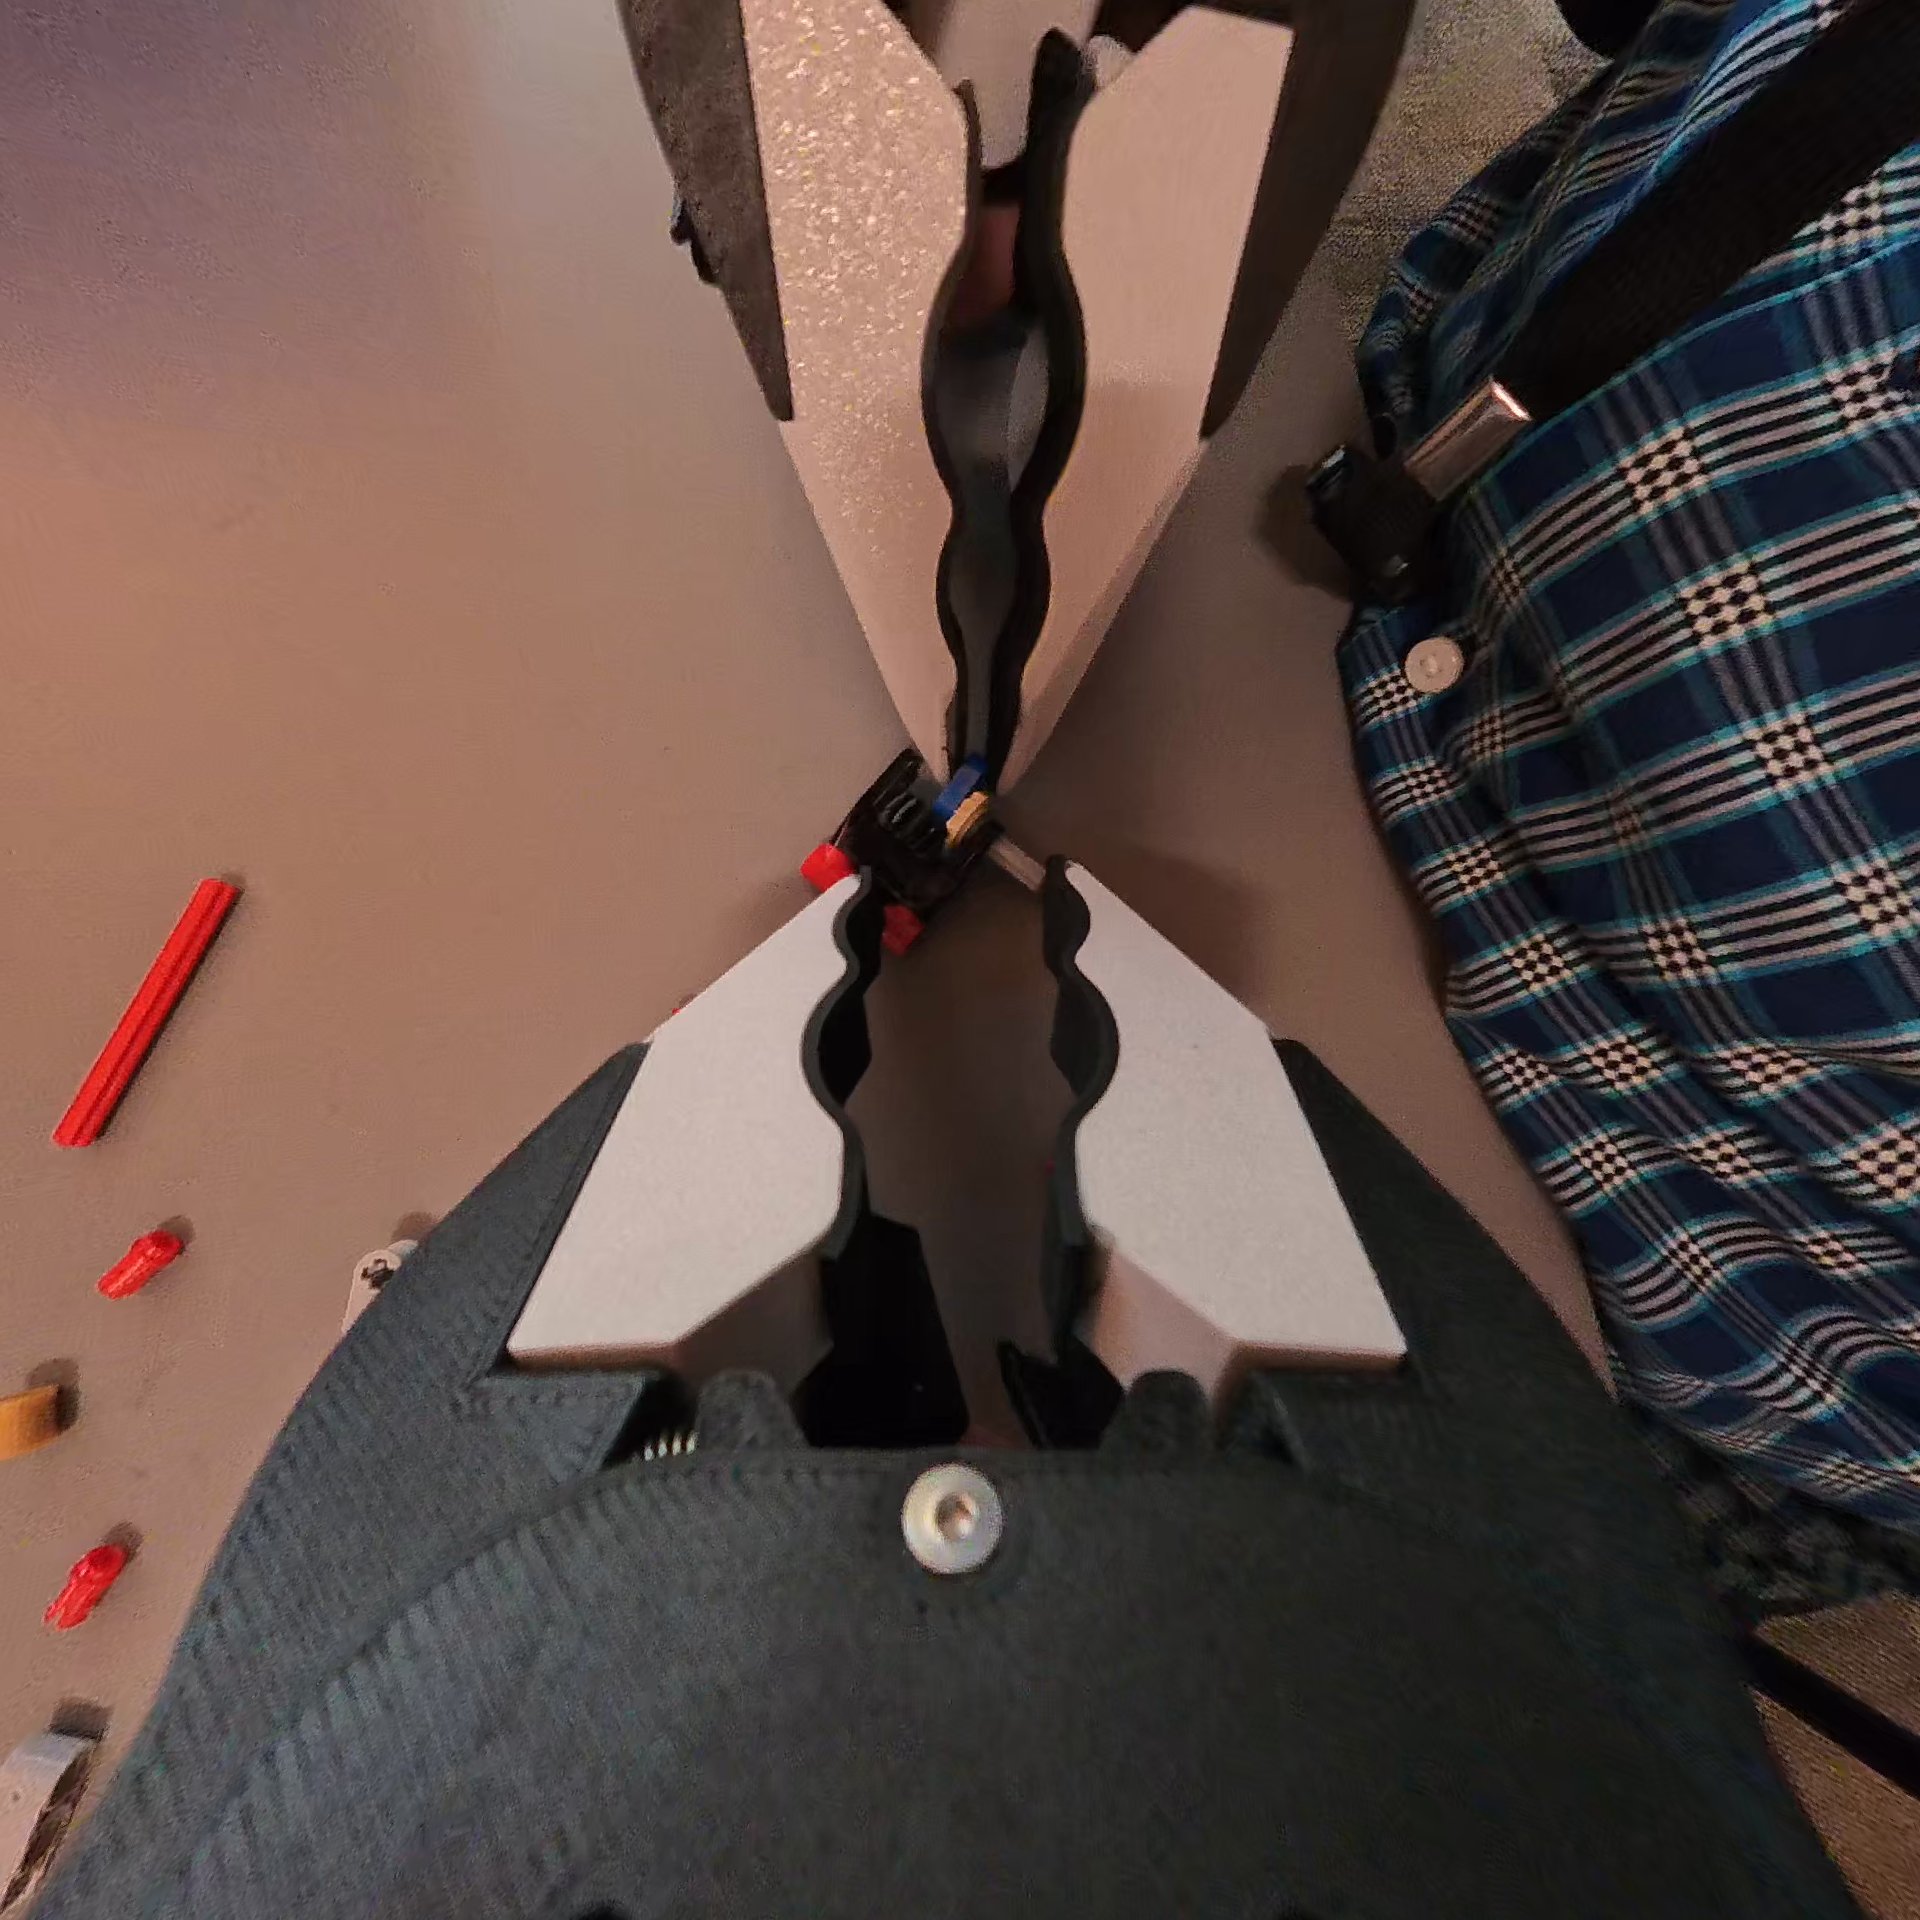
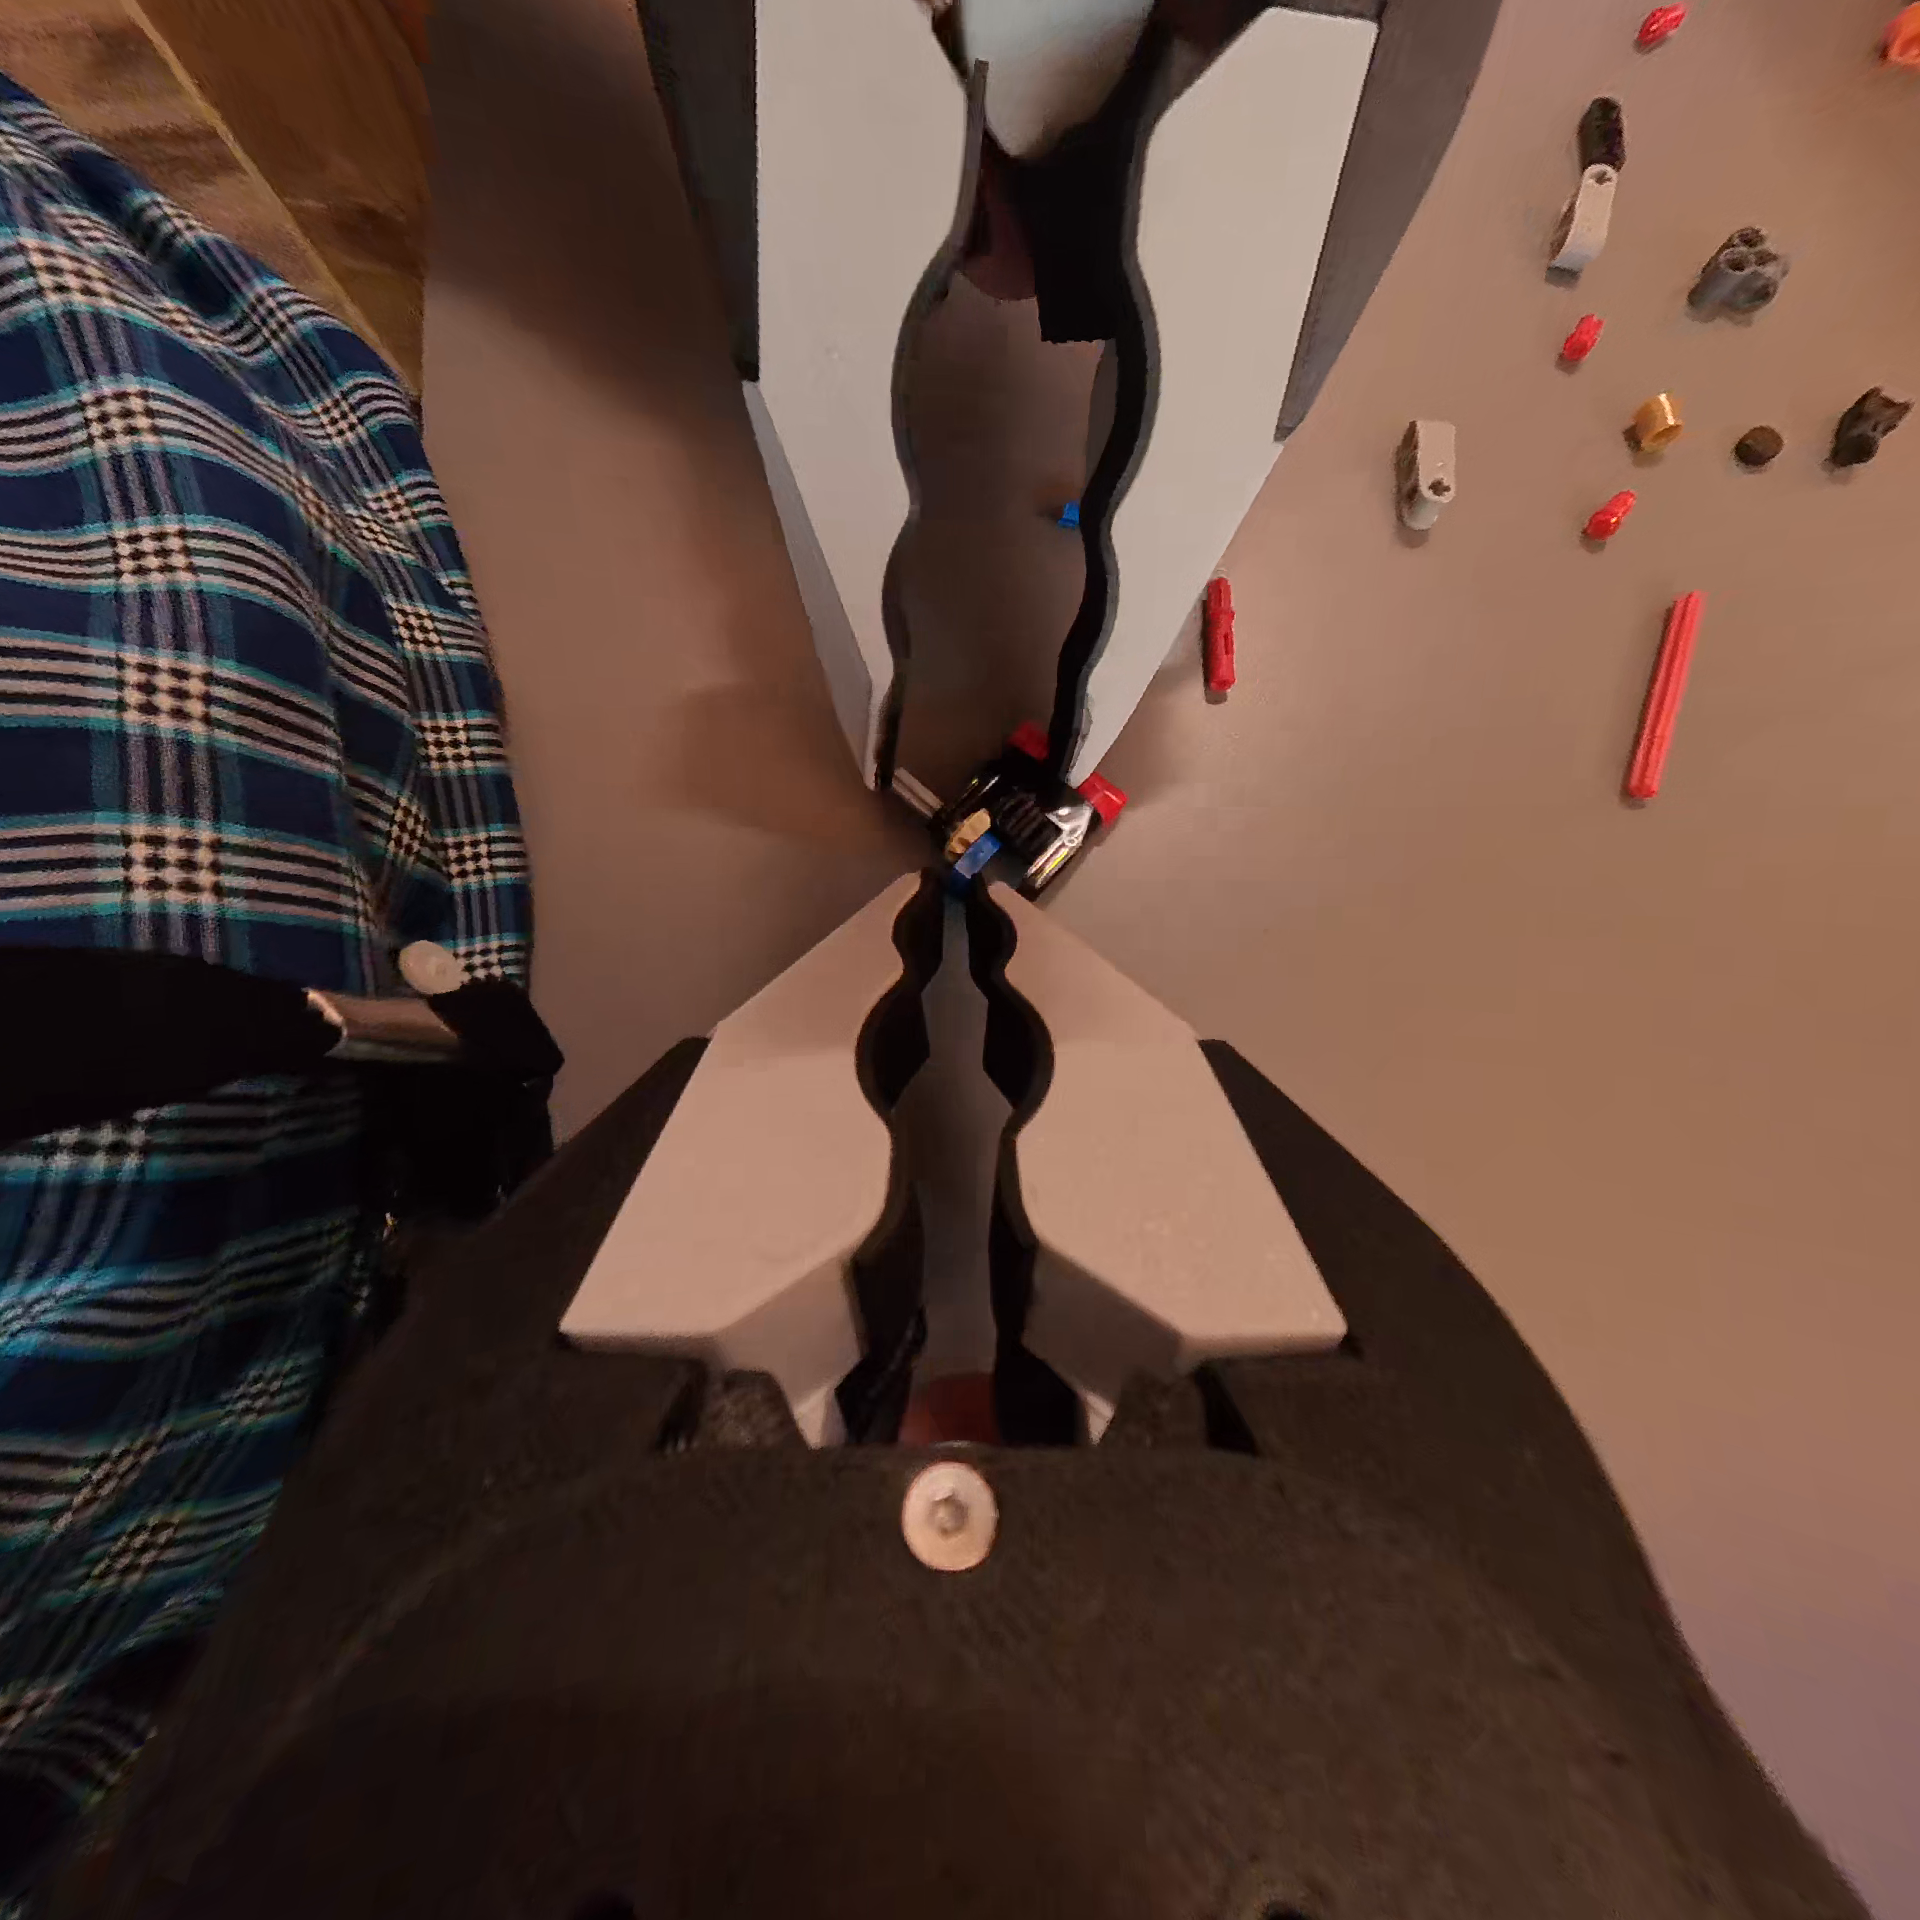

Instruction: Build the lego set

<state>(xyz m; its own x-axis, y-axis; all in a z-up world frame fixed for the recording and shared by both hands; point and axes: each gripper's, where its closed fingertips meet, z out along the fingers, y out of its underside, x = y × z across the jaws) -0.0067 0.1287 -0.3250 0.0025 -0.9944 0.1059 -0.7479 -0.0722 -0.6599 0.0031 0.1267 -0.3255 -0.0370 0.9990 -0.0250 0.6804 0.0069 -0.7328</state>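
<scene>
Two tongs meet tip to tip over a plain beige worktop, with a small lego assembly caught between them. That assembly is a dark cluster of black parts with red ends, a blue piece and a tan piece, and it sits at the middle of both views. From the left wrist view, the left tongs stand clearly apart, with worktop showing through the gap; one tip touches the assembly's black and red side, and a pale grey pin sticks out near the other tip, so whether they grip it I cannot tell. The right tongs come in from the opposite side, nearly closed, their tips pinching the blue piece of the assembly. Loose parts lie well apart on the worktop: a long red rod, a shorter red pin, several small red pegs, pale grey connectors, a tan ring and a few dark pieces. At the worktop's edge is a person in a blue, black and white checked shirt with a dark strap and a metal clip across it.
</scene>
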